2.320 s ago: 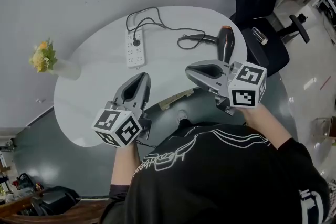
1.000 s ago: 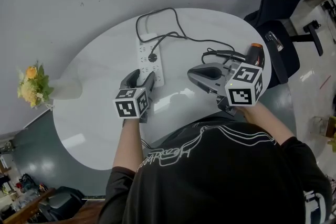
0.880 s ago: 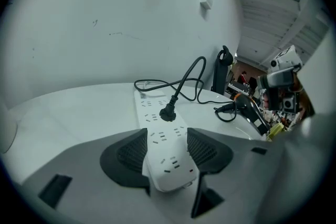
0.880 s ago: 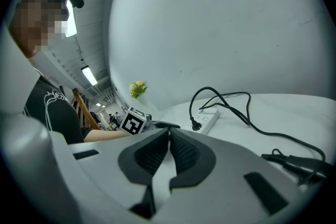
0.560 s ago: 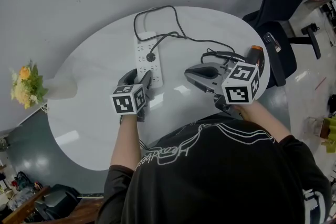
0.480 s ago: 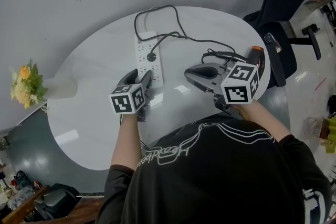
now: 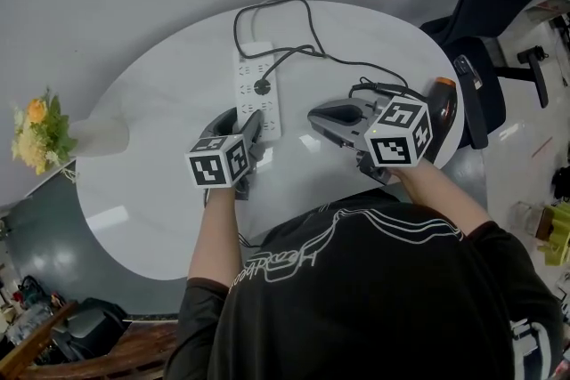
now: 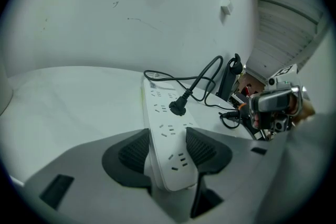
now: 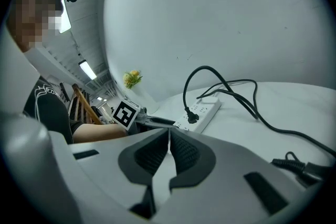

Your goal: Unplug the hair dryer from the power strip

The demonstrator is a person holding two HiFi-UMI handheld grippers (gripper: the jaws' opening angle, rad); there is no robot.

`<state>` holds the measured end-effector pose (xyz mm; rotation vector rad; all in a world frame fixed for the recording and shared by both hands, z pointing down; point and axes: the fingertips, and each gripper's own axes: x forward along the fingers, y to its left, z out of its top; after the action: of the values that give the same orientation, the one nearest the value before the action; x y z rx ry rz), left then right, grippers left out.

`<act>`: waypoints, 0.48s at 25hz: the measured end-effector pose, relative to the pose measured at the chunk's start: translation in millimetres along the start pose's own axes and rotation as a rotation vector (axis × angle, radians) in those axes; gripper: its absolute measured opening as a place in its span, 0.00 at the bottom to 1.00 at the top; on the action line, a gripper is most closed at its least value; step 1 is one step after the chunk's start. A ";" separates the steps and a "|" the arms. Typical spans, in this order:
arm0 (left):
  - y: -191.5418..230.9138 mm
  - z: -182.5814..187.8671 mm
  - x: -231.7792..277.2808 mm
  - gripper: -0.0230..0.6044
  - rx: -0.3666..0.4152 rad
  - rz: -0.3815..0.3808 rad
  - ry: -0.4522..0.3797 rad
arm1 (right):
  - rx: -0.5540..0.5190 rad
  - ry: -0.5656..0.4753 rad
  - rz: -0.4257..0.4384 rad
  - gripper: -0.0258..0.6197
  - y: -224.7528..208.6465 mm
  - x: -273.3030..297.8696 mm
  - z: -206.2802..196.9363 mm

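Between the jaws of the left gripper (image 8: 168, 144) lies the near end of the power strip (image 8: 161, 115), clamped steady; just beyond it the plug (image 8: 177, 108) sits seated in its socket. The right gripper (image 9: 168, 148), closed and empty beside the hair dryer (image 7: 443, 99), likely must open, reach that plug and pull.

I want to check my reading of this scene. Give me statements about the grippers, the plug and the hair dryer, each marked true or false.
1. The left hand-held gripper clamps the near end of the power strip. True.
2. The black plug is already out of the strip. False: it sits in a socket.
3. The right hand-held gripper holds the hair dryer. False: its jaws are shut on nothing; the dryer lies on the table.
4. Yellow flowers stand left of the strip. True.
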<state>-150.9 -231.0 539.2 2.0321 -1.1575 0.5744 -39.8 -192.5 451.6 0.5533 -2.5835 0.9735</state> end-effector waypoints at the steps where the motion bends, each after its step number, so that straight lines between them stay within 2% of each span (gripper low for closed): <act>1: 0.5 0.0 -0.1 0.39 -0.002 0.001 0.001 | -0.007 0.001 0.009 0.04 -0.3 3.4 0.1; 4: 0.6 0.0 0.1 0.39 -0.002 0.008 0.006 | -0.048 -0.003 0.024 0.04 -3.2 14.3 5.9; 9: 1.4 -1.2 1.2 0.39 -0.007 0.011 0.007 | -0.239 -0.014 -0.054 0.04 -16.7 36.3 21.7; 12: 0.8 -1.2 0.9 0.39 -0.009 0.013 0.017 | -0.339 -0.001 -0.059 0.04 -22.0 50.0 27.3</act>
<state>-151.2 -230.9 540.9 2.0098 -1.1618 0.5910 -77.7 -238.4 465.6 0.5314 -2.6357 0.4986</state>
